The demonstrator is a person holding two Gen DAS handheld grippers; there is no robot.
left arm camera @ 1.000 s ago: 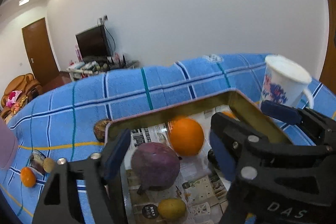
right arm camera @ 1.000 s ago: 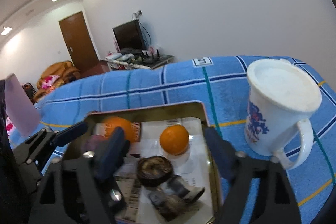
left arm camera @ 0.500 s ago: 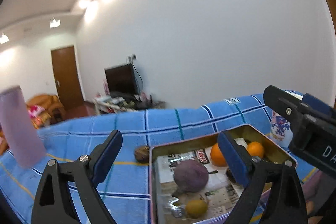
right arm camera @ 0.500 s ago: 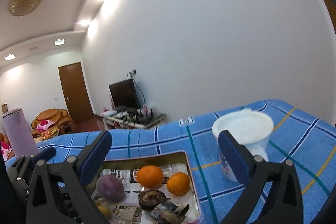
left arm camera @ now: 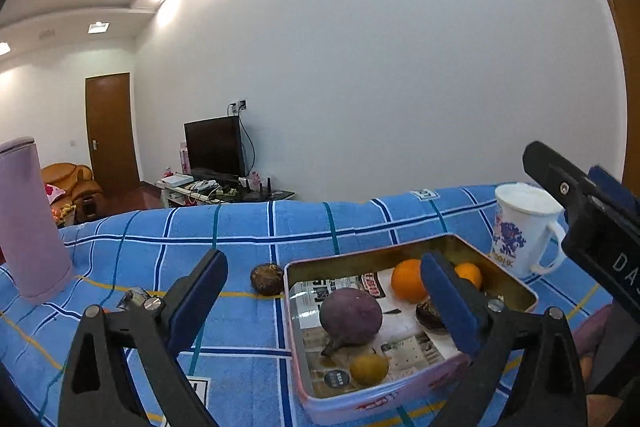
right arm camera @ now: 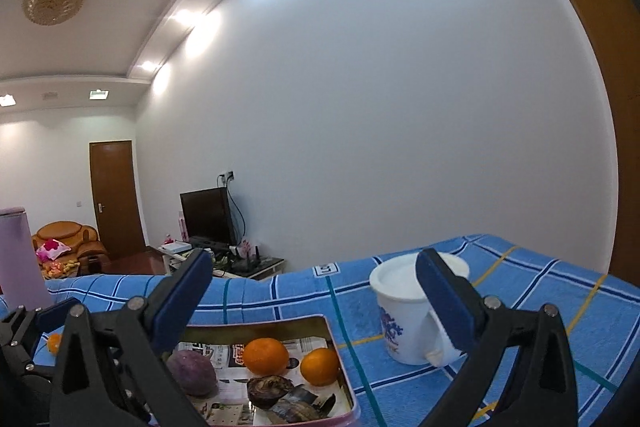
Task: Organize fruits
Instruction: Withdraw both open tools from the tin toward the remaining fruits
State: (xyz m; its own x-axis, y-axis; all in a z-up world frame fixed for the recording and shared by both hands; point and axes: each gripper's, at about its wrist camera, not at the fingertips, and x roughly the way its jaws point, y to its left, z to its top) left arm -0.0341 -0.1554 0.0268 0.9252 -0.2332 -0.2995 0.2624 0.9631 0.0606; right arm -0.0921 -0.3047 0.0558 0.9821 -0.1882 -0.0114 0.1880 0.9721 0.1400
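Note:
A pink metal tin (left arm camera: 496, 277) lined with newspaper sits on the blue checked cloth. It holds a purple fruit (left arm camera: 350, 315), two oranges (left arm camera: 406, 281), a small yellow fruit (left arm camera: 369, 369) and a dark brown fruit. The tin (right arm camera: 342, 367) shows in the right wrist view with the oranges (right arm camera: 266, 357) and purple fruit (right arm camera: 192, 373). Another dark brown fruit (left arm camera: 267, 279) lies on the cloth left of the tin. My left gripper (left arm camera: 324, 303) is open and empty, raised before the tin. My right gripper (right arm camera: 312, 299) is open and empty above the tin's right side.
A white mug with blue pattern (left arm camera: 520, 229) stands right of the tin, also in the right wrist view (right arm camera: 412, 311). A tall lilac tumbler (left arm camera: 28, 219) stands at the far left. A small orange fruit (right arm camera: 54, 342) lies on the cloth at left.
Both grippers have lifted and pulled back from the tin and tilted up toward the room. Both stay open and empty. The fruits in the tin have not moved.

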